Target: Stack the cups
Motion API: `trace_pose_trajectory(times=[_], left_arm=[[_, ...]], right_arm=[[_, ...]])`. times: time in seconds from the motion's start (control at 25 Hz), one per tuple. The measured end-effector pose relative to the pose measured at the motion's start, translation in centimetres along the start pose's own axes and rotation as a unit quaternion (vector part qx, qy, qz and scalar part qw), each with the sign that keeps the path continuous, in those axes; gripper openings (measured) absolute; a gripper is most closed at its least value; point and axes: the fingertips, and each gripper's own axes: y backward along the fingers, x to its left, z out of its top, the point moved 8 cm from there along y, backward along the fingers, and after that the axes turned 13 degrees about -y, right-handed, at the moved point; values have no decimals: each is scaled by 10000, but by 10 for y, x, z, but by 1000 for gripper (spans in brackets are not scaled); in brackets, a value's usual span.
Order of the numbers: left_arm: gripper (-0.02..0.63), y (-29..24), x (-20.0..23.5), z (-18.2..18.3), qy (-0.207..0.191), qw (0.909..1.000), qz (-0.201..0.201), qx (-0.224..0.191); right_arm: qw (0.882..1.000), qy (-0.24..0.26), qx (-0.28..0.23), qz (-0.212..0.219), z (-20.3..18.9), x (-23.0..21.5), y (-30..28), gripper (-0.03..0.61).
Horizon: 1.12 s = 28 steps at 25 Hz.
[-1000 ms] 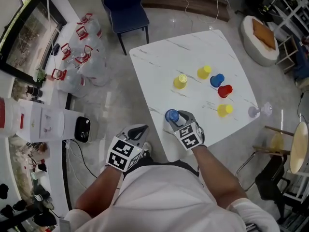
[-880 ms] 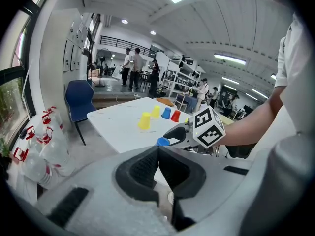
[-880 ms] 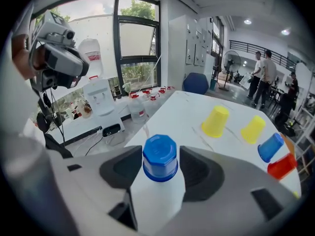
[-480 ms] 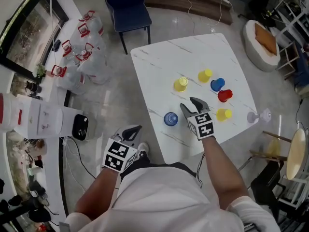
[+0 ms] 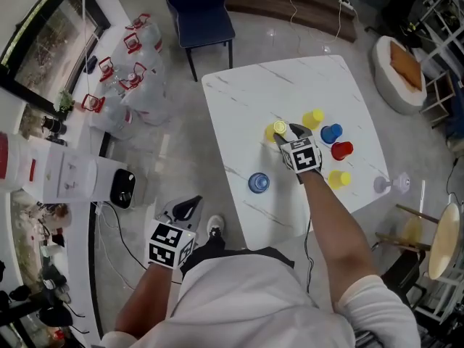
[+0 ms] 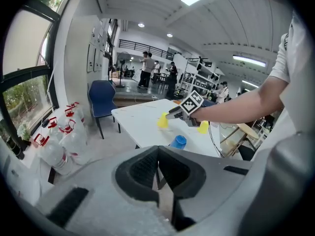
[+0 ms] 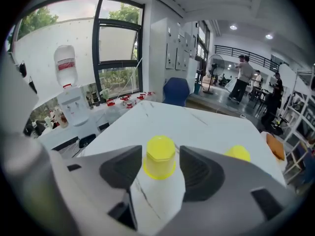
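As right gripper [image 5: 285,132] opened, yellow cup [image 7: 159,156] came between.

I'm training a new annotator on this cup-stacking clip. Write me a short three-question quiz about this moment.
1. True or false: the right claw is shut on a red cup.
2. In the head view, the cup farthest left on the table is: A red, B blue, C yellow.
3. How many yellow cups stand there?
Key: 1 false, its jaws, just opening wider, stand open around a yellow cup. 2 B, the blue cup. 3 three.
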Motion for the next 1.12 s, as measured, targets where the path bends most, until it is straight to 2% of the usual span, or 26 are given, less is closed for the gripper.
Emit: trace_pose_trajectory(times=[0.2,0.32,0.48,0.68,0.88,1.12], left_arm=[[5,3,-5,-2,32,10000,-14,28],[5,2,-4,-1,4,10000,-66,16],[5,-4,-3,6,-115,9997,-210,-77],[5,-17,-8,19,-374,9980,-488,-178],[5,-29,-20,32,-591,9943,-827,-328],[3,-35,-37,38,-846,9888,-1165,-398]], right_arm=[[9996,47,282,29,5,-2,-16,242],[9995,50,308,20,4,1,-15,215],[9999,13,87,86,7,7,7,213],[9994,-141,-327,14,7,15,65,212],[9975,-389,-562,-166,-24,32,119,212],[9970,-516,-497,-308,-71,55,151,212]])
